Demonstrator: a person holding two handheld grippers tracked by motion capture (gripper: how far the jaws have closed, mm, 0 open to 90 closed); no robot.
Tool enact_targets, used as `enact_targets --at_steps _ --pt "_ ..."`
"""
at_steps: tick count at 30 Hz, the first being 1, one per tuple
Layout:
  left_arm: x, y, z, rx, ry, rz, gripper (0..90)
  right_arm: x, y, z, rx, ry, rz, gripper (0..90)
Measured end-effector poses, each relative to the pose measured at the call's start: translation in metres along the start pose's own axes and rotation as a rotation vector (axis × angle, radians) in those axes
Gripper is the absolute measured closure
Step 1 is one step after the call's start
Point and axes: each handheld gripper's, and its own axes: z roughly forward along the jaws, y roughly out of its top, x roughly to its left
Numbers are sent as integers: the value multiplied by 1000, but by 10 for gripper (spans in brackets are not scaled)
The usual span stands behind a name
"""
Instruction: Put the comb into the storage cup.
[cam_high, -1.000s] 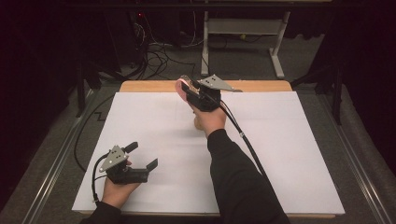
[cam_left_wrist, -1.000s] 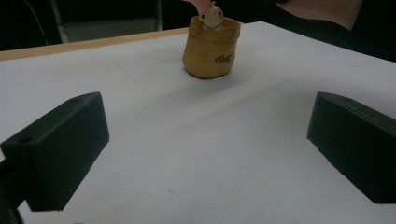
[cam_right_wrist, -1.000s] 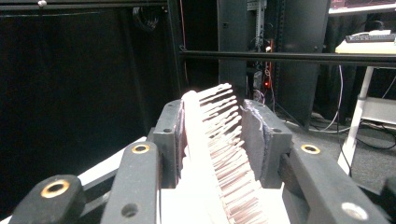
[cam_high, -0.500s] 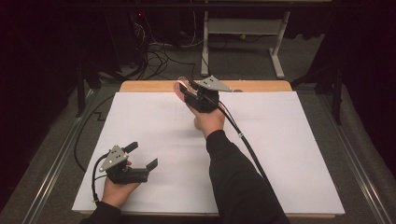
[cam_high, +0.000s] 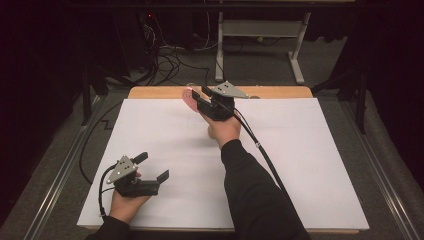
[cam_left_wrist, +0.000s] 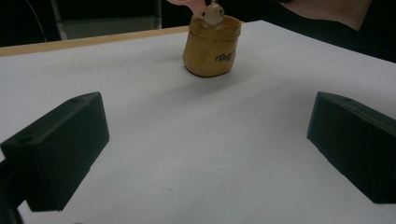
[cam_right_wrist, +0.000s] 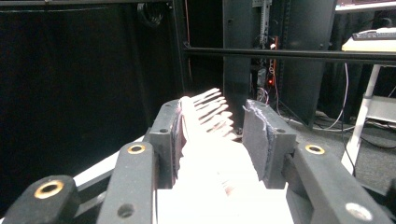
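Handling the pink comb (cam_right_wrist: 205, 121) calls for a light touch: judged from its thin plastic body and its row of fine teeth, it is light, stiff along the spine, and brittle at the tooth tips. The smooth plastic is likely to slip if it is clamped loosely, and likely to crack if it is clamped hard.

Present state:
- The right gripper (cam_high: 197, 97) is held above the far edge of the tabletop (cam_high: 300, 150), with its fingers (cam_right_wrist: 166, 130) closed on the comb. The comb's solid back sits between the padded faces, and the teeth project forward past the tips.
- One pad lies flat against the comb. The other pad looks frayed at its edge (reduced friction is possible there).
- In the high view the comb (cam_high: 189, 95) shows as a pink tip just beyond the fingers.
- The left gripper (cam_high: 153, 166) rests low at the near left of the tabletop. Its fingers (cam_left_wrist: 60, 144) stand wide apart with nothing between them.
- A tan fabric pouch (cam_left_wrist: 212, 46) stands upright on the tabletop ahead of the left gripper, with a small figure (cam_left_wrist: 214, 14) at its mouth.

Recommended hold: take the comb by the spine, never by the teeth. Keep the grip near the middle of the spine so that the comb does not pivot. The pouch appears soft and liable to tip, so steady it by its wall if anything is to be inserted.
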Motion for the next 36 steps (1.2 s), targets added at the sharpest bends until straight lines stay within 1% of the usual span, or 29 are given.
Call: enact_targets --at_steps 8,16,20,26,32,36 --pt "0 0 0 -1 0 -2 0 0 1 -1 1 -2 0 579" --pt "1 -1 1 11 -3 -6 0 3 2 -5 10 2 -27 542" --pt "1 0 1 5 -2 -9 0 3 3 -8 15 2 -31 527" --pt "1 0 0 8 4 -6 0 0 3 -18 16 -5 -28 510" --pt "2 0 0 7 8 -14 0 0 3 -31 28 -9 -48 505" --pt "2 0 0 10 10 -9 0 -1 1 -41 41 -14 -59 495"
